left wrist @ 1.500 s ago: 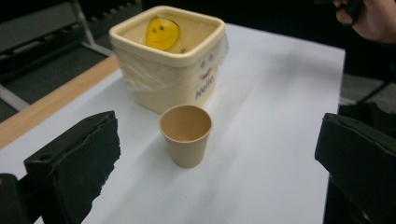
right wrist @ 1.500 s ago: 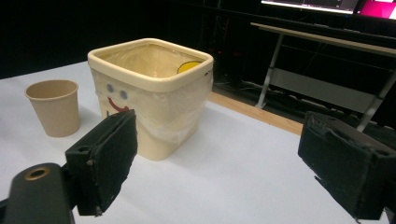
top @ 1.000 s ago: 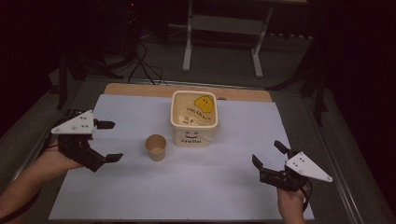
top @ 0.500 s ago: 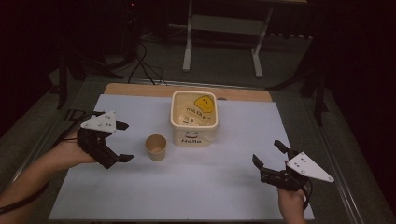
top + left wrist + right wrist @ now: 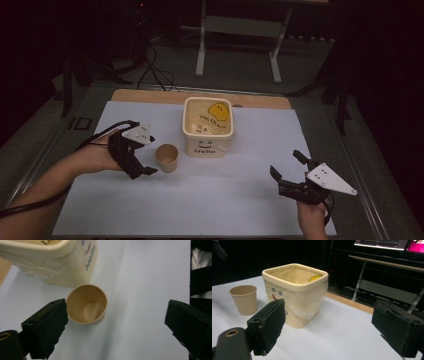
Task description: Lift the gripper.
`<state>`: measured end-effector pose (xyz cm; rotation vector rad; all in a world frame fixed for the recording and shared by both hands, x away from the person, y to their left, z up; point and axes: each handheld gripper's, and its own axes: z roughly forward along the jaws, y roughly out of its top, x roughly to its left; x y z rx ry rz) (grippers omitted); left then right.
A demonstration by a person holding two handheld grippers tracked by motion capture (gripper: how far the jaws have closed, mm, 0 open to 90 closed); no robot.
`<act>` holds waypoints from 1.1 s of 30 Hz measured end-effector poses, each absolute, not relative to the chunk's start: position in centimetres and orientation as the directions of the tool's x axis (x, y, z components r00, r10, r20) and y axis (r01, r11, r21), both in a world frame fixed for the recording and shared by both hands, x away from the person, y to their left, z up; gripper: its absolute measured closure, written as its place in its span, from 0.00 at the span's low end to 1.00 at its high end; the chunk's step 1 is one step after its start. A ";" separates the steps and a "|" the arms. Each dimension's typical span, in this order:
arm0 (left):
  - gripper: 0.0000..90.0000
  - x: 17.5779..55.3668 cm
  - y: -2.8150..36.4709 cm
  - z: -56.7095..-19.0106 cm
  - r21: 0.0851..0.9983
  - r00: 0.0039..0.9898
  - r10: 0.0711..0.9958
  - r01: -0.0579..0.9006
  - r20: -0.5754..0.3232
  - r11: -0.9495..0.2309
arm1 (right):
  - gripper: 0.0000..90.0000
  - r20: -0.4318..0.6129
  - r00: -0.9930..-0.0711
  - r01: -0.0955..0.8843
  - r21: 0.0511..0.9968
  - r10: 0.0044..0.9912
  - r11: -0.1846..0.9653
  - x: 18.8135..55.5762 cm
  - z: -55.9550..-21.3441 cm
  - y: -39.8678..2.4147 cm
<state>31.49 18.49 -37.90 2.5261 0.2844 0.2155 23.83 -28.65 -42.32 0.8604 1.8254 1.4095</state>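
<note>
1. A dark room surrounds the white-covered table [image 5: 210,210].
2. The left gripper [image 5: 142,160], jaws apart, has moved in from the left edge to just beside the paper cup [image 5: 166,158], near the cream bin [image 5: 207,125] at mid-table; a grasp looks imminent.
3. The right gripper [image 5: 292,172] stays near the right edge, jaws apart.

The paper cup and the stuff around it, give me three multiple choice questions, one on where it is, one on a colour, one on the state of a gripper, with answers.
1. Where does the paper cup stand?
A. inside the bin
B. on the white sheet, beside the bin
C. on the floor

2. What colour is the square bin?
A. cream
B. blue
C. black

3. How is the left gripper?
A. shut on the cup
B. lying on the bin
C. open beside the cup

Answers:
1 B: the high view shows it upright on the white sheet, left of the bin.
2 A: cream walls with a Hello print.
3 C: the left gripper view shows its jaws wide apart, gripping nothing.
</note>
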 end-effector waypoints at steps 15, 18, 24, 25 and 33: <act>0.31 32.9 15.9 -40.6 0.464 0.968 0.238 0.179 0.073 -0.868 | 0.13 -0.112 -0.566 0.108 0.972 0.817 0.208 23.9 -42.4 -28.6; 0.39 33.4 15.5 -41.2 0.439 0.967 0.246 0.194 0.065 -0.877 | 0.13 -0.113 -0.566 0.108 0.972 0.816 0.210 23.9 -42.4 -28.6; 0.62 33.8 14.7 -42.2 0.400 0.965 0.249 0.196 0.084 -0.896 | 0.13 -0.113 -0.567 0.110 0.971 0.816 0.212 24.0 -42.5 -28.6; 0.63 33.8 14.6 -42.3 0.392 0.964 0.252 0.200 0.086 -0.898 | 0.13 -0.115 -0.568 0.110 0.971 0.815 0.213 24.0 -42.5 -28.6; 0.76 34.3 14.0 -43.7 0.321 0.970 0.231 0.193 0.082 -0.927 | 0.13 -0.113 -0.568 0.116 0.970 0.816 0.215 24.0 -42.5 -28.6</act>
